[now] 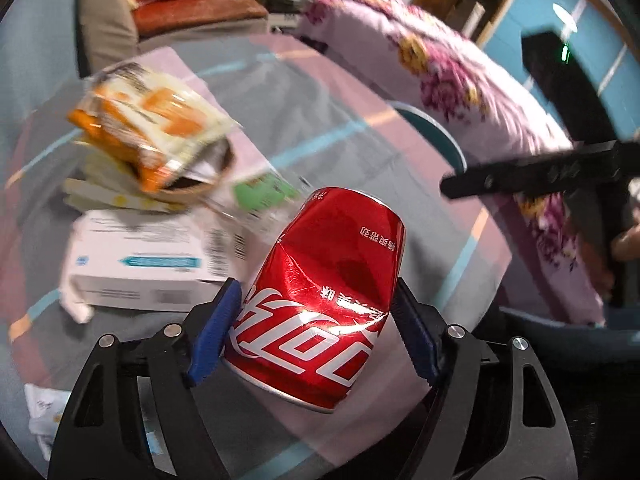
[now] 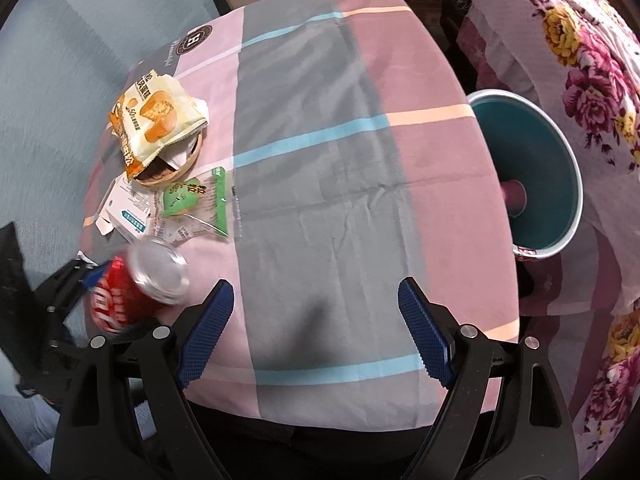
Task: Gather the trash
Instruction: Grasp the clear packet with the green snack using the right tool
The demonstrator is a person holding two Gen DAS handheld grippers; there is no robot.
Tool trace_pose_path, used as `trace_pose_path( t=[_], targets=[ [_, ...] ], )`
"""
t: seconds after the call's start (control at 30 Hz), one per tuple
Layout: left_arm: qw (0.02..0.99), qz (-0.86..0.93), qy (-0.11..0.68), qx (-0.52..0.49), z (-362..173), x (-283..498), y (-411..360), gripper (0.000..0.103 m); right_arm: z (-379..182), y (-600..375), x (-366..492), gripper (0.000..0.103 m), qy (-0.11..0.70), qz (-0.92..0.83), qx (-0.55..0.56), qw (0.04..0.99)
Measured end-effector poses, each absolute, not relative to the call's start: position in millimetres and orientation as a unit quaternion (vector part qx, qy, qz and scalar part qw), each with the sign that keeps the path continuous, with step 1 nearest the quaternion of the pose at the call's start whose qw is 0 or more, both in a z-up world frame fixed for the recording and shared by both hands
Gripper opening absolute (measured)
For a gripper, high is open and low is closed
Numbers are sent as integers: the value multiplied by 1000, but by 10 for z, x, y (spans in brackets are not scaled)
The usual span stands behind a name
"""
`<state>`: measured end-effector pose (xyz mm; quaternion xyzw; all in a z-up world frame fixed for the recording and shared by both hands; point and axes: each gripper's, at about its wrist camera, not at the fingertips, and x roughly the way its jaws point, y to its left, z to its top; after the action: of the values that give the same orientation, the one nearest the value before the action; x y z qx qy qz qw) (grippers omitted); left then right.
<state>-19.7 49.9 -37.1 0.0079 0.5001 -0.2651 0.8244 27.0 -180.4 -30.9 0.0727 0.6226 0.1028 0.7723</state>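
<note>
My left gripper (image 1: 316, 328) pinches a dented red cola can (image 1: 328, 280) between its blue pads (image 1: 214, 332), held above the checked tablecloth (image 2: 320, 160); my right gripper (image 2: 316, 328) is spread, holding nothing; snack wrappers (image 2: 156, 120) lie beyond; a teal bin (image 2: 536, 168) stands beside the table.

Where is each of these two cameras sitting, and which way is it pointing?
Left wrist: sits on the left gripper, looking along its blue fingers clamped on a dented red can; the right gripper's black arm crosses the upper right.
Right wrist: sits on the right gripper, facing the checked tablecloth, fingers apart.
Both show the can, snack bag, white box and teal bin.
</note>
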Motion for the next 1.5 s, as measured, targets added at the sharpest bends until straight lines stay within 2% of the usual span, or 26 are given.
trace_pose_path(
  t=[0.33,0.83,0.97,1.0,1.03,1.13,1.2,1.37,1.5],
  targets=[
    [852,-170,491,-59,-345,213,1099,76,-452,-1280,605,80,641,148,72,750],
    [850,-146,497,-93,-484,438,1407,76,-886,-745,1131,80,672,171,75,716],
    [849,-144,500,-94,-519,450,1404,76,-880,-704,1114,80,658,179,64,728],
    [848,-145,500,-96,-524,455,1406,76,-876,-712,1100,69,657,181,66,729],
    [848,-145,500,-97,-526,455,1402,76,-865,-726,1076,65,655,184,70,730],
    [849,-145,500,-95,-522,453,1379,76,-796,-783,966,58,644,187,71,739],
    [849,-146,500,-93,-513,454,1358,76,-713,-823,923,49,636,185,70,746],
    [851,-149,497,-84,-456,398,1234,76,-631,-988,839,44,629,177,82,753],
    [850,-157,497,-75,-409,347,1095,76,-529,-1214,808,43,618,165,101,762]
  ],
)
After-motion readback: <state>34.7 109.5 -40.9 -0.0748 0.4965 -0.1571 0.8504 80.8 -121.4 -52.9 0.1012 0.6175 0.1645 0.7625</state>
